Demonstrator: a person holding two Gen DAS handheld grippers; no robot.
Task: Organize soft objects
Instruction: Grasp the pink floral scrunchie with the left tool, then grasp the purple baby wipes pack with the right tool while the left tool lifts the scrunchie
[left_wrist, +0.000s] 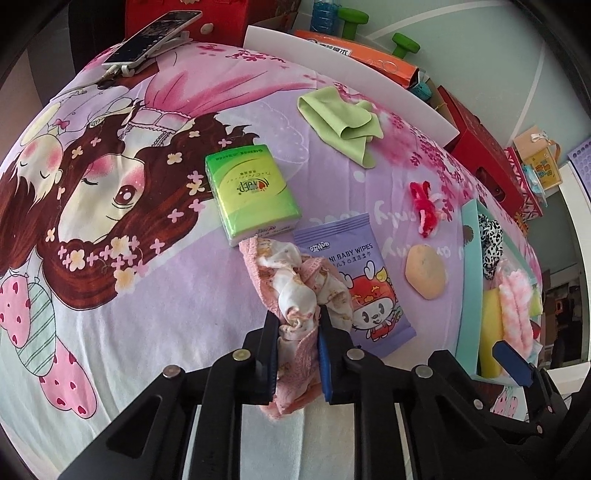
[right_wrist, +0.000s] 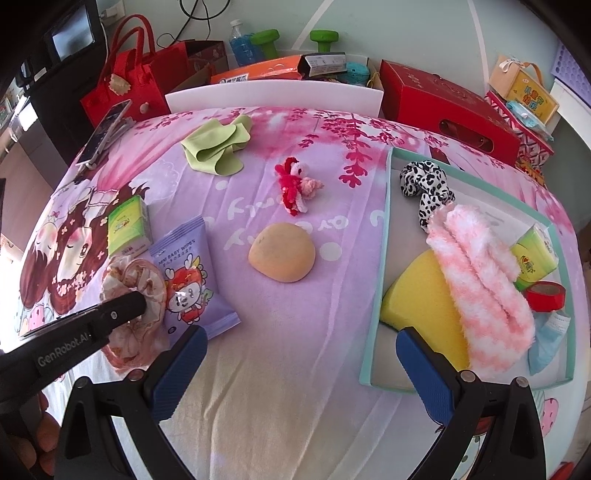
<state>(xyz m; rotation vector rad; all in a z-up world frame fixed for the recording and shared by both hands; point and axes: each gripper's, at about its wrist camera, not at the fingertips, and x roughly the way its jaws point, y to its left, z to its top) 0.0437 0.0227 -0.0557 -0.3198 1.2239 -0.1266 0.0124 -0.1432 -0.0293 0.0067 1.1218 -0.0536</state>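
My left gripper (left_wrist: 298, 314) is shut on a crumpled pink and white patterned cloth (left_wrist: 295, 280), which lies partly over a purple baby wipes pack (left_wrist: 354, 280). It also shows in the right wrist view (right_wrist: 142, 299) on the same cloth (right_wrist: 133, 314). My right gripper (right_wrist: 299, 354) is open and empty above the bedsheet, between the wipes pack (right_wrist: 188, 280) and a teal-rimmed tray (right_wrist: 386, 236). The tray holds a leopard scrunchie (right_wrist: 424, 184), a fluffy pink sock (right_wrist: 480, 280), a yellow sponge (right_wrist: 417, 306), a tissue pack, red tape and a blue item.
On the sheet lie a green tissue pack (right_wrist: 127, 225), a green cloth (right_wrist: 216, 146), a red plush toy (right_wrist: 295, 184) and a beige bun-shaped squishy (right_wrist: 282, 253). A phone (right_wrist: 105, 127) sits at the far left edge. Red bags and boxes (right_wrist: 443, 107) stand beyond the bed.
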